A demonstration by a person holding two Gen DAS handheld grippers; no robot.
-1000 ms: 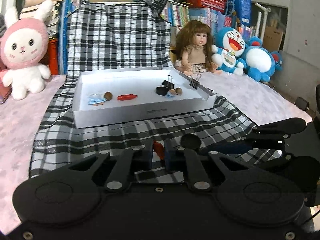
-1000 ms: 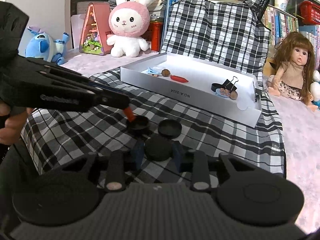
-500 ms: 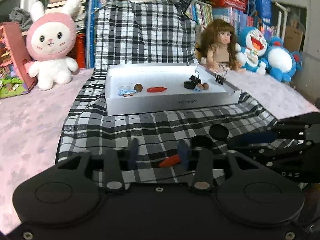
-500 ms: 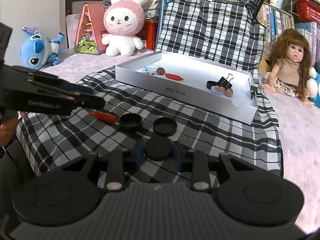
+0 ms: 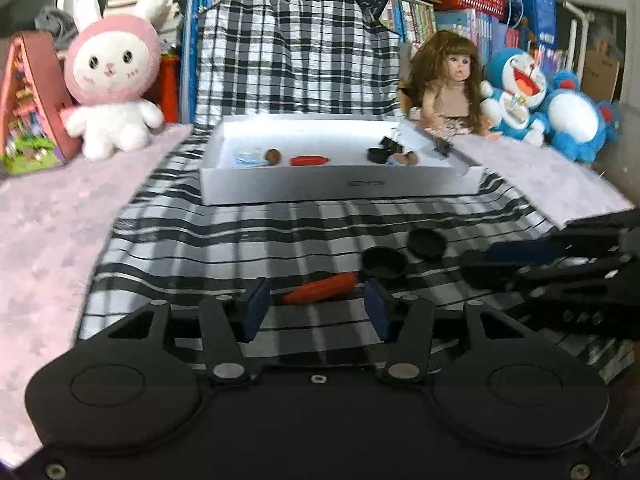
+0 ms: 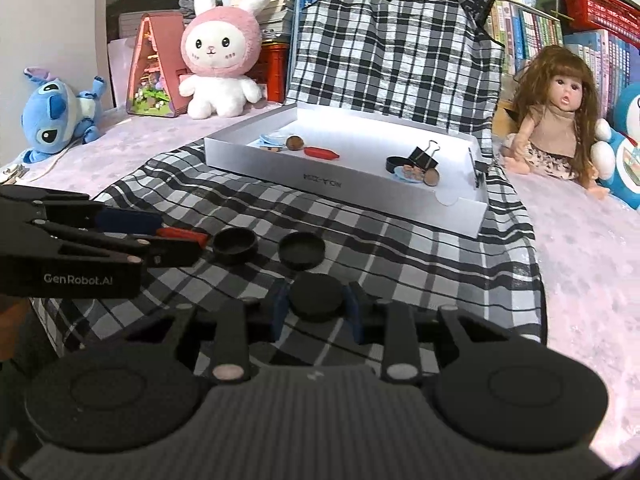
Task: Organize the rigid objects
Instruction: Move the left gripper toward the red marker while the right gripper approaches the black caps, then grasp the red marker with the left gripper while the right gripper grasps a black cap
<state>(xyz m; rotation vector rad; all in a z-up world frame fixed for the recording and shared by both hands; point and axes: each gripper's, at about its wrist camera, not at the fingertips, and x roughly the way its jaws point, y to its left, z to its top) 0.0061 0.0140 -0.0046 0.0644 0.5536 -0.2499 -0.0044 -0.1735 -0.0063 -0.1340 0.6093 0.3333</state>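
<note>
A red stick [image 5: 322,288] lies flat on the checked cloth, loose between the blue pads of my left gripper [image 5: 314,300], whose jaws are opening and do not touch it. In the right wrist view that left gripper [image 6: 160,236] comes in from the left, with the red stick [image 6: 180,235] at its tips. My right gripper [image 6: 318,304] is shut on a black round cap [image 6: 318,298], low over the cloth. Two more black caps [image 6: 235,245] [image 6: 302,250] rest just beyond. The white box [image 6: 340,192] behind holds another red stick, a nut, a binder clip and small bits.
A pink rabbit plush [image 5: 112,80] and a toy house stand at the back left, a doll [image 5: 448,84] and blue plushes [image 5: 560,108] at the back right. A blue plush [image 6: 60,116] lies far left. Pink cloth flanks the checked cloth [image 5: 240,240].
The left gripper held the red stick upright in shut pads. It has since sunk toward the cloth and opened, and the stick now lies loose on the cloth. The right gripper kept still.
</note>
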